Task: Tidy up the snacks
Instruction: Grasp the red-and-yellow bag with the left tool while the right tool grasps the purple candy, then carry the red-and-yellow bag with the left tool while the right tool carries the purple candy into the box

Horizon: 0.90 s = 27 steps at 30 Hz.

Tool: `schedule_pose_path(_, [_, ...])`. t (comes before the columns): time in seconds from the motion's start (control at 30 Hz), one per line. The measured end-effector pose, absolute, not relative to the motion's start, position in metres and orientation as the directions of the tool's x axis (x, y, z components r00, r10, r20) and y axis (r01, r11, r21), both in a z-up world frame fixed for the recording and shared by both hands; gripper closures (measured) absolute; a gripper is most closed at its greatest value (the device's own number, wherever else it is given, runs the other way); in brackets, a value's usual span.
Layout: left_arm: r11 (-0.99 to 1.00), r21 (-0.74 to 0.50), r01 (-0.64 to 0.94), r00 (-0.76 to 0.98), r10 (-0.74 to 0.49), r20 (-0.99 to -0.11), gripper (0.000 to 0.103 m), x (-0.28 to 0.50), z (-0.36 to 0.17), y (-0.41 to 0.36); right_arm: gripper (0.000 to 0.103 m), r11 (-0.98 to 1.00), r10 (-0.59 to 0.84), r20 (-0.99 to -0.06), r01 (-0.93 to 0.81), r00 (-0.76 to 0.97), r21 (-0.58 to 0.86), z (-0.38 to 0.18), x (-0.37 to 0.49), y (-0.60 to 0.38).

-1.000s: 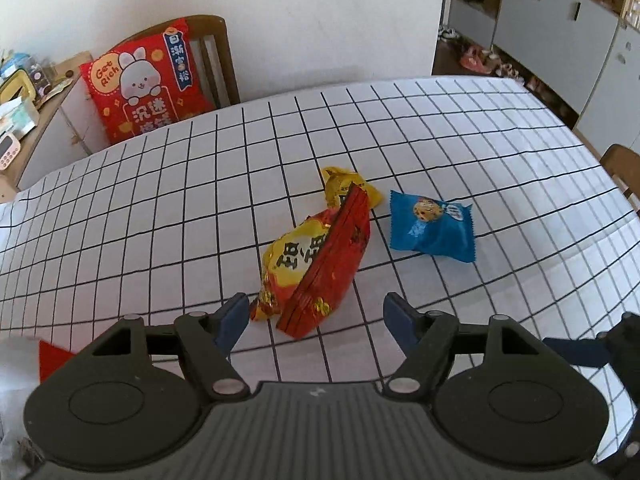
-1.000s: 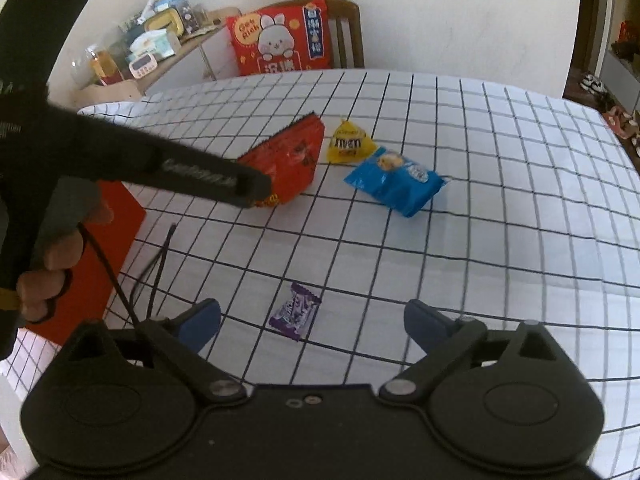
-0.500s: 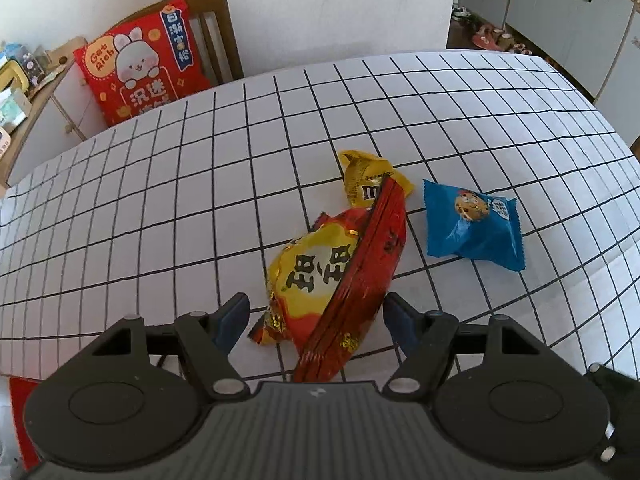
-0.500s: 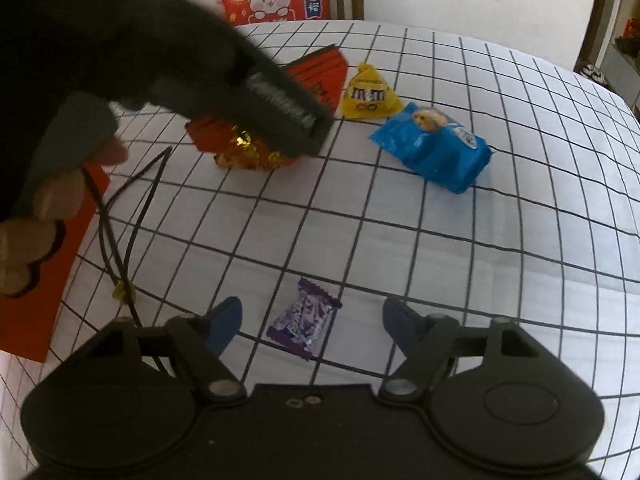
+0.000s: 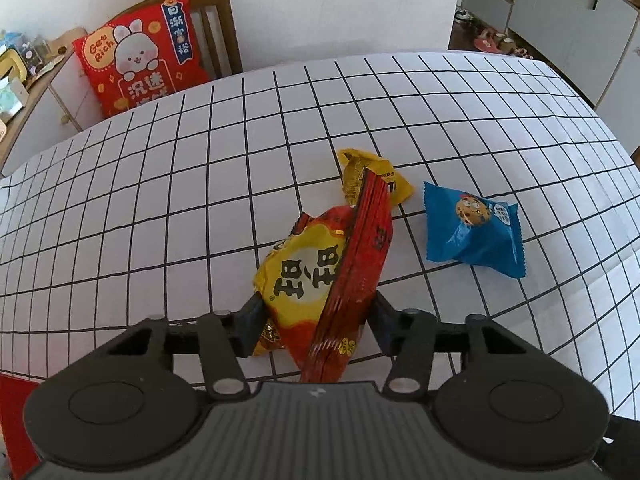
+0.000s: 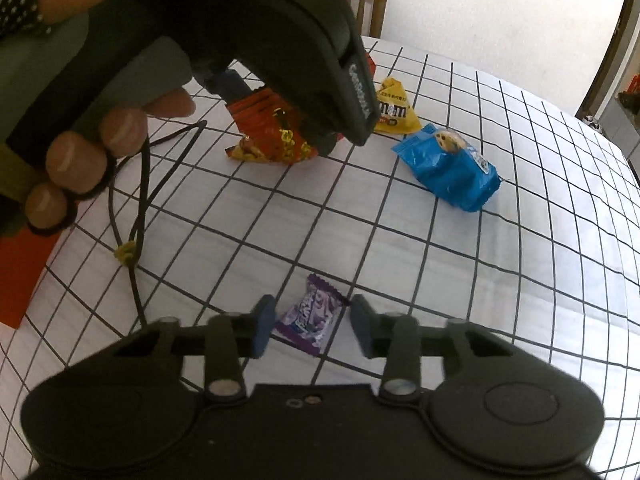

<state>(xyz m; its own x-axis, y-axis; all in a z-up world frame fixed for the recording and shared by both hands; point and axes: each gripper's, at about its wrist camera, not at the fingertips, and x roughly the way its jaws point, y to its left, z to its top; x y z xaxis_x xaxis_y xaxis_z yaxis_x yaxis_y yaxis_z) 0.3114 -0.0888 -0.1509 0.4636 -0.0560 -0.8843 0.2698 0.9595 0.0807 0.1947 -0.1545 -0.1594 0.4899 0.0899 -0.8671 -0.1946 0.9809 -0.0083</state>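
Note:
A red and yellow snack bag (image 5: 320, 276) lies on the checked tablecloth with a red packet (image 5: 362, 264) leaning on it. My left gripper (image 5: 316, 320) straddles both, jaws narrowed around them, touching the bag's left side. A yellow M&M's pouch (image 5: 388, 184) lies just behind and a blue cookie pack (image 5: 472, 232) to the right. In the right wrist view a small purple candy (image 6: 310, 316) lies between the open jaws of my right gripper (image 6: 310, 330), gaps on both sides. The same bag (image 6: 276, 136), pouch (image 6: 394, 108) and cookie pack (image 6: 452, 168) show there, behind the left gripper body.
A chair with a red rabbit cushion (image 5: 140, 68) stands behind the table's far edge. A red flat sheet (image 6: 20, 272) lies at the table's left edge. A black cord (image 6: 136, 216) hangs from the left hand over the cloth. Cabinets (image 5: 568, 20) stand at the right.
My left gripper moved forward over the red and yellow bag and its jaws narrowed around it. My right gripper moved down onto the purple candy and its jaws narrowed.

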Motion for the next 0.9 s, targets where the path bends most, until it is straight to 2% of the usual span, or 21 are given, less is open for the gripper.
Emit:
schedule_pose_path(0.03, [0.959,0.086,0.268,0.465,-0.051,-0.884,0.052,0.310,-0.151,-0.089,0.076,0.982,0.093,-0.866,-0.191,0.491,-0.002,-0.159,0.195,-0.155])
schedule_pose_path(0.27, [0.968,0.083,0.238,0.463,-0.038,-0.885,0.060,0.299,-0.144,-0.082,0.078,0.987,0.136,-0.863,-0.138,0.486,0.077,-0.153,0.192,-0.171])
schedule_pose_path(0.9, [0.990,0.000,0.142,0.488,-0.070,-0.870,0.061,0.220,-0.078,-0.046,0.078,0.963,0.268,-0.790,-0.163,0.552,0.213,-0.085,0.151,-0.195])
